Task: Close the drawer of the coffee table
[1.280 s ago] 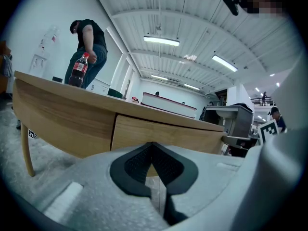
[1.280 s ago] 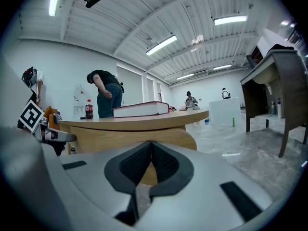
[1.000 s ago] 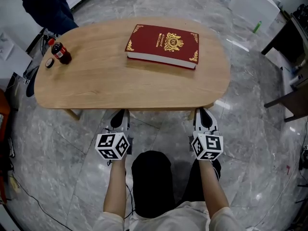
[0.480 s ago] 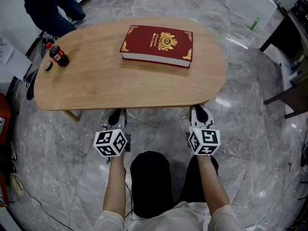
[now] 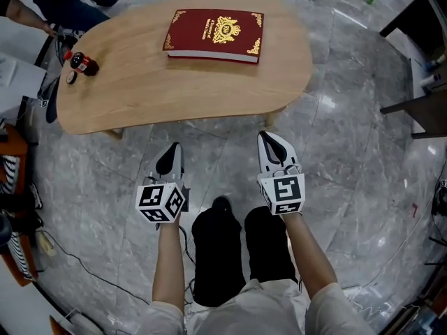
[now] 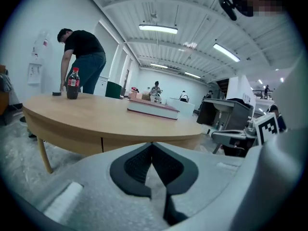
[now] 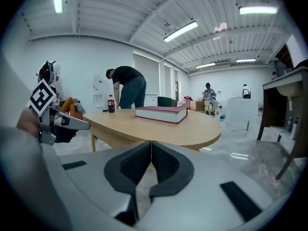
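Drawer: its front sits in the apron of the coffee table [image 5: 174, 96], on the side facing me. From the left gripper view I make out only a thin vertical seam [image 6: 102, 145] in the apron, and the face beside it runs level with the rest. The table stands ahead of both grippers, apart from them, on the grey marble floor [image 5: 349, 131].

My left gripper [image 5: 172, 152]: jaws pressed together, pads meeting in one line, nothing between them. It is held low, pointing at the table edge, clear of it.

My right gripper [image 5: 267, 139]: jaws likewise together with nothing held, its tip near the table's near edge but not touching. The marker cubes [image 5: 161, 202] sit just ahead of my hands.

On the top: a red book [image 5: 213, 35] with gold ornament lies flat toward the far side. A cola bottle [image 5: 82, 63] stands upright at the left end, a small dark ring [image 5: 72, 78] just beside it.

Beyond the left end, a person in a dark top [image 6: 82, 57] bends over.
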The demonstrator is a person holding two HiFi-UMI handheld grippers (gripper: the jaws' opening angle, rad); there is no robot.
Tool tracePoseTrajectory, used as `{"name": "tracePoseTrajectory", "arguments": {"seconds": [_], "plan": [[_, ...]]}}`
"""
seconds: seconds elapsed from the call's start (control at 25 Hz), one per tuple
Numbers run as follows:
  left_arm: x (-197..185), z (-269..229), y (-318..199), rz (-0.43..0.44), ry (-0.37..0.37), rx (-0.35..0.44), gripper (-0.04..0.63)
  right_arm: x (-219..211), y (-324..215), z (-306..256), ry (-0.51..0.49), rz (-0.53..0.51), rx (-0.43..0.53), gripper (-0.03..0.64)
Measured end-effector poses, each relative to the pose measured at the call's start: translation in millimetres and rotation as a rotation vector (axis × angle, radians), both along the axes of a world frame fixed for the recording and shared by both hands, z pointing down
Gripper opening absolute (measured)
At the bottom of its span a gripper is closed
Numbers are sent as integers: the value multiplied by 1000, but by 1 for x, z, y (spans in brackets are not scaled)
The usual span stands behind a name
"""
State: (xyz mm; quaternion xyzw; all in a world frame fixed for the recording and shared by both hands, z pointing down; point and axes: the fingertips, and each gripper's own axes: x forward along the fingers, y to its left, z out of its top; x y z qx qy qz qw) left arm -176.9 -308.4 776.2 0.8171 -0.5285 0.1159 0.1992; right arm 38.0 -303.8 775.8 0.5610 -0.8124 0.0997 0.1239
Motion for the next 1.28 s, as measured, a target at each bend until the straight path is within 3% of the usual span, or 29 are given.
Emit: {"name": "tracePoseTrajectory", "arguments": {"seconds": [0.24,0.56,0.88,1.04,1.28], "plan": [[-5,-88,55,-30,31,-58,9,1,46,-96,60,-32,41,16],[-21,-207,150,-76,-39,-113,9,-8,127,-184,8,-63,-91,15],[-4,-335,236,-26,-61,-153,9,-6,213,-290,-67,-94,-253,15],[-4,-391,255,-34,-30,-147,9,-5,238,-350,-79,-173,-253,16],[-10,-427,292,-62,1,-170,9,6,269,-401,-145,-114,-267,17]]}}
